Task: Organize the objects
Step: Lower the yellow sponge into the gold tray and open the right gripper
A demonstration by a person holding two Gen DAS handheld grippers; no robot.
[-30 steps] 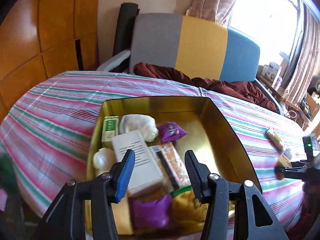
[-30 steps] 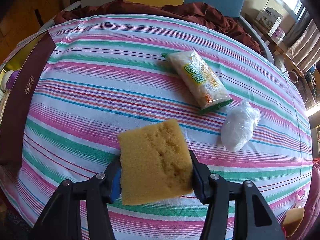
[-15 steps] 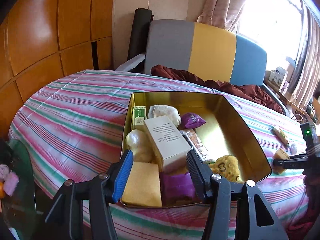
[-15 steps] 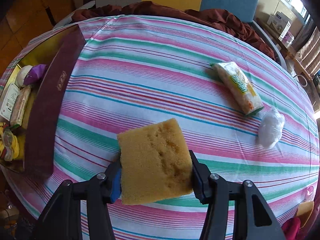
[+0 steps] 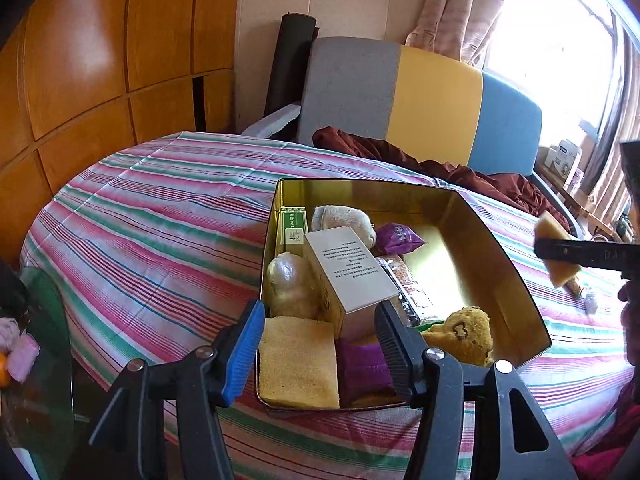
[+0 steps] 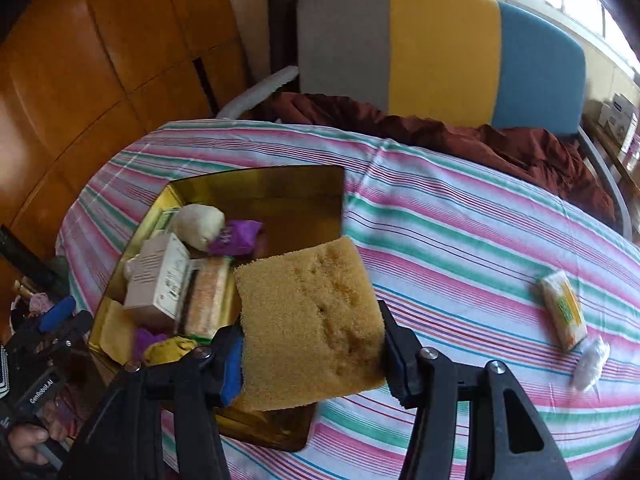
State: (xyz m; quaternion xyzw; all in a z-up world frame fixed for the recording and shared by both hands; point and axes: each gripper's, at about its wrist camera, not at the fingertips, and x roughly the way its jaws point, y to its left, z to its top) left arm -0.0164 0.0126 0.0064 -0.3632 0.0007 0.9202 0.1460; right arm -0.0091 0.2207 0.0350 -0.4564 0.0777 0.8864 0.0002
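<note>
Two claws: right claw clamps sponge (left claw empty, apart).

Lighting: daylight from blown-out window at two o'clock; interior evenly bright. Glare: reflective gold metal rectangular tin walls. Distortion: strong fisheye bending, dark vignette corners. Blur: soft right-wrist view, especially nine o'clock edge.

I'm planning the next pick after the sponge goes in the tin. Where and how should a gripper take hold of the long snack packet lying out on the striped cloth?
Grip the snack packet across its narrow middle, coming from above. It lies flat on the striped cloth, so only its long side edges offer a pinch. The crumpled plastic bag sits close to its near end, so that end is probably best avoided.
</note>
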